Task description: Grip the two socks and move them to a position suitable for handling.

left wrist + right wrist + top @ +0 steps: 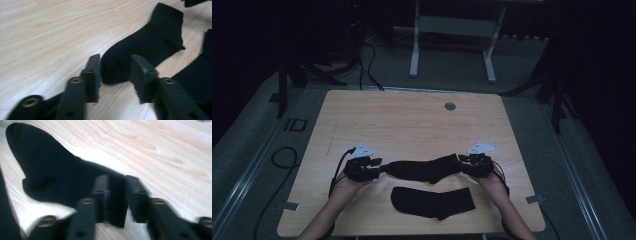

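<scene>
While both tongs lie low over the wooden table [412, 120], a black sock [424, 168] stretches between them, one end at each. In the high view the left gripper [379, 166] sits at the sock's left end and the right gripper [460, 161] at its right end, each held by a hand coming up from the near edge.

In the left gripper view, the left gripper [115, 71] has its jaws spread, with the sock's rounded toe end [145, 47] lying in the gap between them. The toe looks to touch or nearly touch the left jaw, while a sliver of bare wood shows beside the right jaw. The sock lies flat on the table from there, running away from the jaws to its cuff.

In the right gripper view, the right gripper [116, 192] also has its jaws apart, and the sock's cuff end [50, 170] sits in the gap between them. The picture is blurred, so whether the pads press the cloth cannot be told; the gap looks wider than the fabric.

A second black sock [432, 201] lies flat just nearer the person than the tongs, apart from the first sock and roughly parallel to it.
</scene>
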The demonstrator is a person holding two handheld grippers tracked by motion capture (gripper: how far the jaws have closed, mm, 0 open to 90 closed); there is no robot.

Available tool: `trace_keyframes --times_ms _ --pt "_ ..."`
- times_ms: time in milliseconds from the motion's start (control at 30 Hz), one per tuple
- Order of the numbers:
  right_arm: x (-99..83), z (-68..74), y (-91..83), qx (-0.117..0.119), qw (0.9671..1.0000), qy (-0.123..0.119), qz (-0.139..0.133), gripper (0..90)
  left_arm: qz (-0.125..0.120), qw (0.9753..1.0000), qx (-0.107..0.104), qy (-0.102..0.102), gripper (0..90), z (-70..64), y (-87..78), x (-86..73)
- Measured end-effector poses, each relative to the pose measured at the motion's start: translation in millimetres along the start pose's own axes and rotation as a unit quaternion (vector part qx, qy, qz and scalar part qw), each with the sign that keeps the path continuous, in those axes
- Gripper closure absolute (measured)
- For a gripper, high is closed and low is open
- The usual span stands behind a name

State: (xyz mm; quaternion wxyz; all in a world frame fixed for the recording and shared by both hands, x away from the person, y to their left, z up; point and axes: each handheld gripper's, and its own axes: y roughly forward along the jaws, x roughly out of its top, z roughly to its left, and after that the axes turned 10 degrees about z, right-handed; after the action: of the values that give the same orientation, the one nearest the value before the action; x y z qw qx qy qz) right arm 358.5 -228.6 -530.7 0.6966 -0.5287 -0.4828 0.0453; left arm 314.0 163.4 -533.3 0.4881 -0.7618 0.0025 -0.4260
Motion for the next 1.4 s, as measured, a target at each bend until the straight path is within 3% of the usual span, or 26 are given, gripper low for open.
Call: trace_keyframes --times_ms 33,100,200,267,567,967,1100,1300,1367,1400 --pt "2.4 1.0 0.4 -0.007 1.0 -0.003 -0.003 88.7 -0.001 1.0 0.002 0.003 75.2 -2.2 2.1 0.6" --pt "8.0 1.9 3.0 -0.006 1.0 -0.002 -0.007 89.8 0.004 1.0 0.004 0.005 85.5 -5.8 8.8 2.2" --pt "13.4 2.4 9.2 -0.006 0.9999 -0.007 -0.004 89.8 0.019 0.9998 -0.005 0.009 89.6 -9.4 21.7 4.8" --pt "15.6 3.9 14.7 -0.007 0.9999 -0.014 0.003 89.8 0.033 0.9993 0.001 0.018 89.6 -12.1 30.6 6.2" --pt "2.4 5.5 33.4 -0.018 0.9982 -0.031 0.048 85.5 0.058 0.9982 0.005 0.012 89.6 -4.1 51.6 10.2" --pt "-25.9 -6.1 16.3 -0.009 0.9994 -0.003 0.033 83.3 0.056 0.9983 -0.001 0.014 89.6 -5.6 64.1 23.2" --pt "-28.6 -10.1 15.0 -0.006 0.9995 0.003 0.03 83.1 0.059 0.9981 -0.002 0.021 89.5 -9.3 64.1 22.9" --pt "-22.0 -8.1 15.8 -0.01 0.9995 0.001 0.031 78.5 0.057 0.9982 -0.013 0.013 88.8 -7.1 62.9 21.7" --pt "-20.5 -8.0 13.1 -0.008 0.9996 0.004 0.025 75.9 0.055 0.9983 -0.017 0.013 80.4 -6.2 62.1 21.0" --pt "-19.7 -7.7 10.3 -0.007 0.9997 0.006 0.021 74.6 0.035 0.9985 -0.043 0.001 75.0 -3.8 57.1 19.4"
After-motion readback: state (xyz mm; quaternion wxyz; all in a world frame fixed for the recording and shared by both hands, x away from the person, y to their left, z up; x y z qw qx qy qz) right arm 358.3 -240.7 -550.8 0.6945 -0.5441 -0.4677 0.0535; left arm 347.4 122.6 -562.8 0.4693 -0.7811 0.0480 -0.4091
